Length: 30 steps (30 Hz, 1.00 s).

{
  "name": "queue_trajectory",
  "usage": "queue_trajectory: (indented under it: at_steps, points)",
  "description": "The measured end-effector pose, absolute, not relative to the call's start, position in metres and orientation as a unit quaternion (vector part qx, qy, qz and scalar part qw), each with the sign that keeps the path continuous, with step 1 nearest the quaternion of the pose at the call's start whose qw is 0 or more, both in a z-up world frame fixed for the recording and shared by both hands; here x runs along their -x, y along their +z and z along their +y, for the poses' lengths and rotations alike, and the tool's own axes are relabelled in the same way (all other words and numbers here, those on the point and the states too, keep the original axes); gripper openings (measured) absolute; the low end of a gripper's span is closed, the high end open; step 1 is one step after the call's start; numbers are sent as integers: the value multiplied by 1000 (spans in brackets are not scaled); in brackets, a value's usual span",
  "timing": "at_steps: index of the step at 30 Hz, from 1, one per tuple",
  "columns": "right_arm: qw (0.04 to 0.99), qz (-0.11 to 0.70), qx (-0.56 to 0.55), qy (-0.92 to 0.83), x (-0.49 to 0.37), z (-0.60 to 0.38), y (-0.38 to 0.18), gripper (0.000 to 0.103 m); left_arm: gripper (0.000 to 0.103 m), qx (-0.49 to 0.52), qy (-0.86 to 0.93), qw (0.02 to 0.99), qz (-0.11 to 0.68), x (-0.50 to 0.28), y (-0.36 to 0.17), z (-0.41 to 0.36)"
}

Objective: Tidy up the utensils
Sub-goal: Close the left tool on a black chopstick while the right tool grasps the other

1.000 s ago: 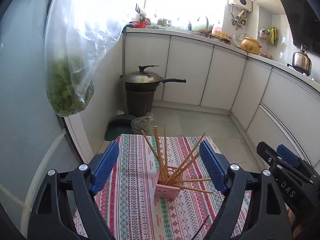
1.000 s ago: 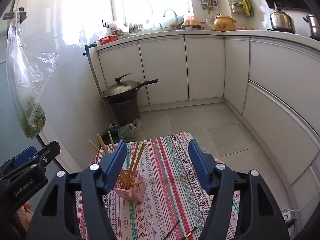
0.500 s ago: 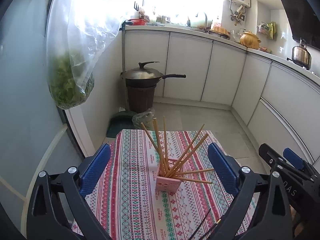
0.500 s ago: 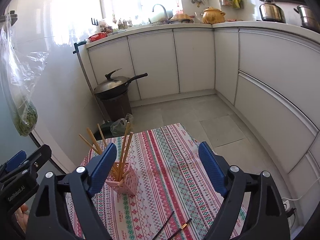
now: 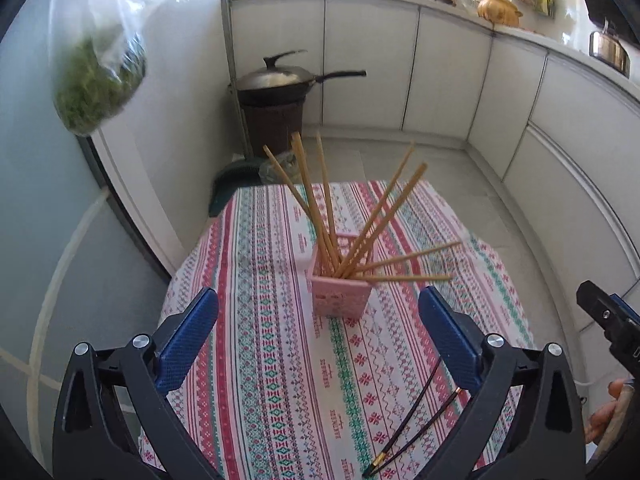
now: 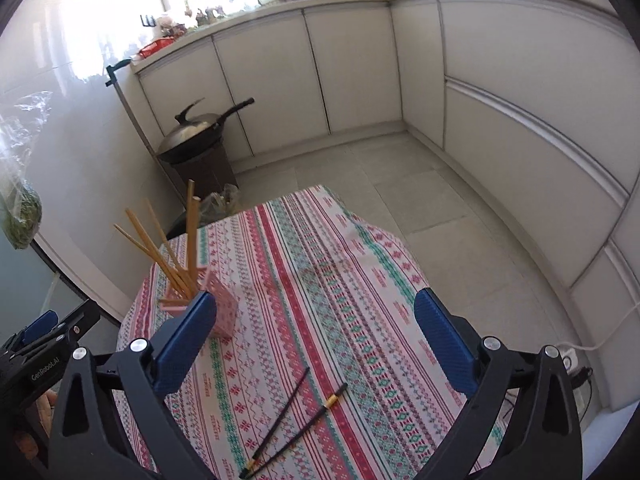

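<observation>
From the left wrist, the left gripper (image 5: 318, 322) has just been opening and stands spread wide with nothing between its blue pads. The pink holder (image 5: 341, 294), full of wooden chopsticks (image 5: 320, 216), stands just ahead of it on the striped tablecloth (image 5: 260, 300); two black chopsticks (image 5: 416, 424) lie below its right-hand finger. From the right wrist, the right gripper (image 6: 314, 338) has likewise just been opening, wide and empty. The pink holder (image 6: 226, 312) sits behind its left-hand finger, and the black chopsticks (image 6: 292, 424) lie on the cloth between the fingers, nearer the camera.
</observation>
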State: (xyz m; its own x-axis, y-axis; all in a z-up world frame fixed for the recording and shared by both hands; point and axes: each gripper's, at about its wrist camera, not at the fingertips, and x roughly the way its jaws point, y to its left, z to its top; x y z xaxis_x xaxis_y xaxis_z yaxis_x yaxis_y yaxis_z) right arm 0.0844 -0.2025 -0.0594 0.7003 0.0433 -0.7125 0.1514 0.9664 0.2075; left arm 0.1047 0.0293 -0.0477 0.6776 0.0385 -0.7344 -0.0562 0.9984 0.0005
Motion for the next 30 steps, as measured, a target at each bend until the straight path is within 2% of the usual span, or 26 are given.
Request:
queue_trajectory:
  at_steps: [6, 12, 19, 20, 22, 24, 25, 27, 30]
  points:
    - [873, 447, -186, -63, -75, -254, -119, 96, 96, -29, -20, 872, 488, -121, -108, -4]
    - [842, 483, -229, -69, -73, -276, -148, 96, 96, -85, -62, 813, 572, -134, -179, -49]
    - [814, 517, -257, -67, -74, -290, -170, 96, 93, -101, -86, 782, 609, -158, -220, -90]
    - [811, 519, -262, -69, -74, -292, -172, 96, 90, -98, -91, 781, 610, -162, -222, -94]
    - [806, 522, -269, -72, -73, -297, -176, 96, 70, -93, -103, 771, 622, -170, -228, -103]
    - [800, 526, -279, -74, -73, -301, -179, 96, 55, -91, -112, 758, 636, -176, -236, -109]
    - [797, 528, -284, -75, -73, -302, -180, 96, 49, -93, -115, 752, 643, -178, -241, -112]
    - [792, 530, -294, -74, -74, -306, -182, 96, 46, -100, -120, 753, 639, -179, -244, -116]
    - [785, 535, -304, -73, -75, -306, -185, 96, 25, -111, -143, 750, 636, -176, -243, -122]
